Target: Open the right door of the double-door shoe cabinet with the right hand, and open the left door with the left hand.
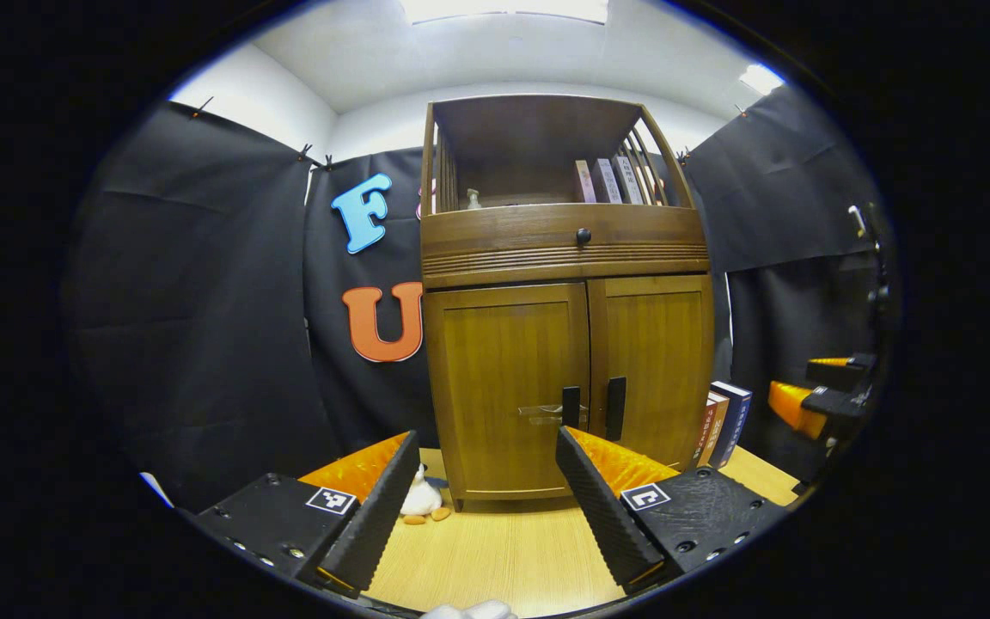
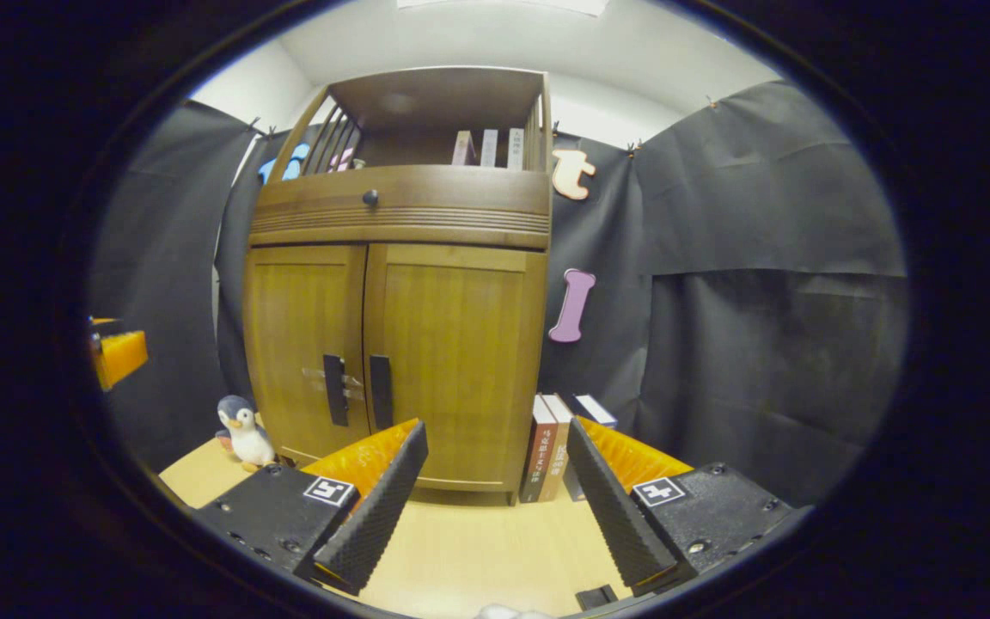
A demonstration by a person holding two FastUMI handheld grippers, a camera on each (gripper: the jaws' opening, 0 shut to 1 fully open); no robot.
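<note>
Shoe cabinet [image 1: 565, 344]: wooden, standing at the back of the worktop [image 1: 504, 559] against the black cloth wall. Open shelf on top with a few books [image 1: 611, 180] leaning at its right end and a small bottle [image 1: 473, 199] at its left; below that a drawer front with a round knob [image 1: 583, 235]; below that the two doors.

Left door [image 1: 508, 387]: shut, flush with the frame. Its dark upright handle [image 1: 571, 407] sits at the inner edge, just beside the centre seam.

Right door [image 2: 452, 361]: shut likewise. Its handle [image 2: 381, 391] stands just beside the other across the seam.

Left gripper [image 1: 478, 507]: fingers spread wide, holding nothing, hanging over the front of the worktop and facing the left door, well apart from its handle.

Right gripper [image 2: 495, 507]: fingers spread wide, empty, over the front of the worktop and aimed at the cabinet's right corner, well apart from its handle. It also appears at the far right edge of the left gripper view.

Other items: toy penguin [image 2: 241, 430] on the worktop by the cabinet's left front corner; a row of upright books [image 2: 551, 447] on the worktop touching the cabinet's right side.

Progress, as judged: nothing done. Neither door is touched or ajar. Both openings remain, the right door first by the task's wording, each gripper needing to reach and close on its own handle.
</note>
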